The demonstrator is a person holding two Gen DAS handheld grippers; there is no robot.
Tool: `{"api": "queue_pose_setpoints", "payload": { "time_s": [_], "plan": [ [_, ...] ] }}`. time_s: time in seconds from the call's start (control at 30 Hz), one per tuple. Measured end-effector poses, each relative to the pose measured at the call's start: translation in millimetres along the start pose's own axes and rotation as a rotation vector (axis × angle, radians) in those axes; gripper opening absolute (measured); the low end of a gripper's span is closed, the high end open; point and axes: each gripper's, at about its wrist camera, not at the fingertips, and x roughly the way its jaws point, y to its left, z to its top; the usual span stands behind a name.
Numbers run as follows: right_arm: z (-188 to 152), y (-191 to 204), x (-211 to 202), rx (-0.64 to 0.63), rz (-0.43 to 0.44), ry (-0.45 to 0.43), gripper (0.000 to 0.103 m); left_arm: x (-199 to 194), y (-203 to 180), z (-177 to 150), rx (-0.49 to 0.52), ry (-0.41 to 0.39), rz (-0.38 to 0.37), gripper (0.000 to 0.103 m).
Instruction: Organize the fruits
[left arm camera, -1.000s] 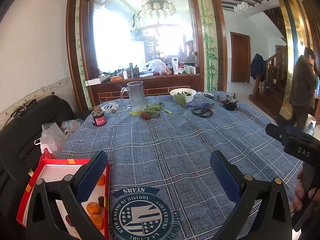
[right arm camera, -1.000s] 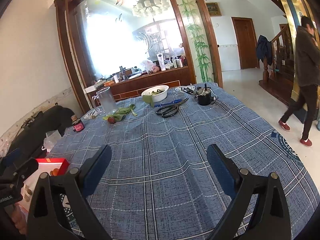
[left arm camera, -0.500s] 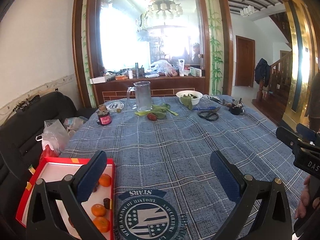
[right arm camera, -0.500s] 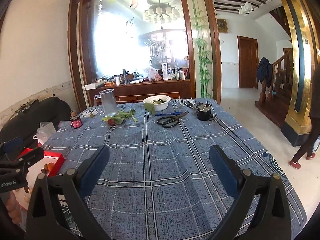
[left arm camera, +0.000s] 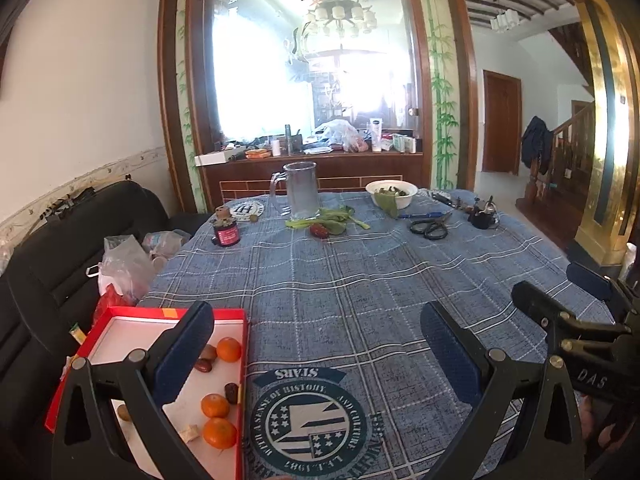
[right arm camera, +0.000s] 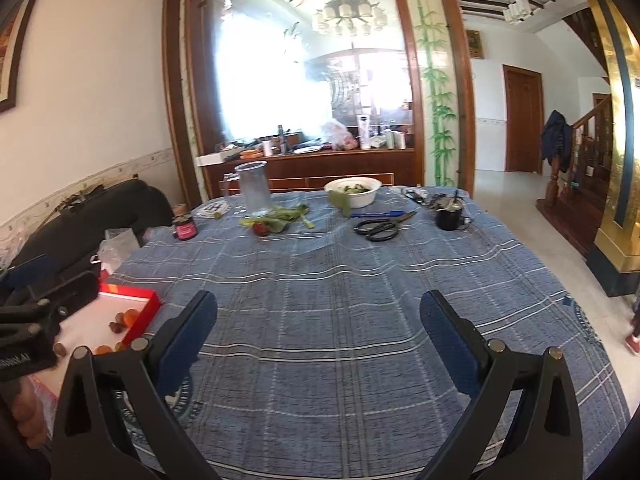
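Observation:
A red box [left arm camera: 228, 311] with a white inside sits at the table's near left corner. It holds three oranges [left arm camera: 229, 349], several dark red dates [left arm camera: 203, 365] and a small brown nut. My left gripper [left arm camera: 316, 344] is open and empty, its left finger over the box. My right gripper [right arm camera: 318, 330] is open and empty above the blue plaid tablecloth [right arm camera: 340, 288], to the right of the box [right arm camera: 140, 312]. Each gripper shows at the edge of the other's view.
At the far side stand a glass pitcher [left arm camera: 301, 196], a white bowl of greens [left arm camera: 391, 194], green leaves with a red fruit [left arm camera: 320, 230], scissors [left arm camera: 430, 228], a red jar [left arm camera: 226, 234] and a dark cup [left arm camera: 482, 218]. A black sofa with plastic bags [left arm camera: 124, 264] lies left.
Both cameras have tilted down and drawn back a little, so the box and its fruit show more fully. The walking person has left both views. Both grippers stay open.

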Motion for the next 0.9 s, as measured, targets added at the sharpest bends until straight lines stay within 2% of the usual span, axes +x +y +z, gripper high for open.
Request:
{"api": "queue_pose_setpoints", "payload": {
  "time_s": [0.3,0.9],
  "plan": [
    [-4.2,33.9,-1.4,-0.055,0.071,-0.003,0.101,-4.2,25.9,-4.0,-0.069,0.013,0.095,0.103],
    [-9.9,80.2,15.1,-0.137,0.137,0.046,0.101,-0.7,85.3,-20.3,-0.194,0.066,0.223,0.103]
  ]
}}
